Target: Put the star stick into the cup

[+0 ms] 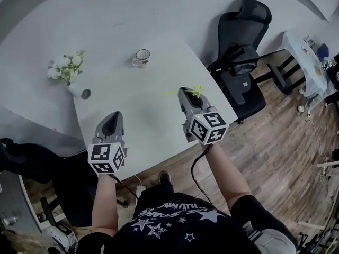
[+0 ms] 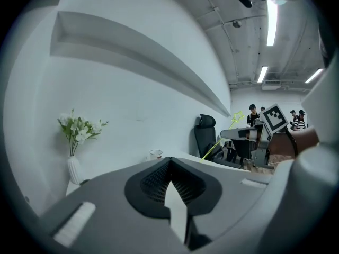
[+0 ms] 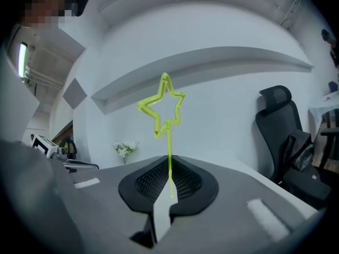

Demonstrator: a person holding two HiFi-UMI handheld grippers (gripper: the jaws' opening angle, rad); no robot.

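**Clerk:** Nearest items first?

**Me:** Item one: my left gripper point(image 1: 113, 116), over the near left part of the white table point(image 1: 148, 121). Its jaws were closed together with nothing in them. Item two: my right gripper point(image 1: 185, 91), over the table's near right part. Its jaws were closed on the thin shaft of the star stick point(image 1: 170, 93), with a pad pressing on each side. In the right gripper view the yellow-green star stood above the jaws.

**Clerk:** Was the star stick in any container?

**Me:** No. It was in the air, clamped in the right gripper and well apart from the cup.

**Clerk:** Containers, then, going outward.

**Me:** Item three: a white vase point(image 1: 73, 89) near the table's left edge, holding white flowers point(image 1: 66, 66) with green leaves. It was upright in the left gripper view. A small dark round thing point(image 1: 86, 93) lay just beside it, and I could not tell what it was. Item four: the cup point(image 1: 142, 57), pale, upright on the table's far part, mouth up. Its inside showed only as a light oval, so I could not tell its contents.

**Clerk:** Beyond the table?

**Me:** Item five: a black office chair point(image 1: 241, 57) off the table's right side, on a wooden floor point(image 1: 275, 142). Item six: a second table point(image 1: 303, 62) at the far right, carrying small things too small to tell.
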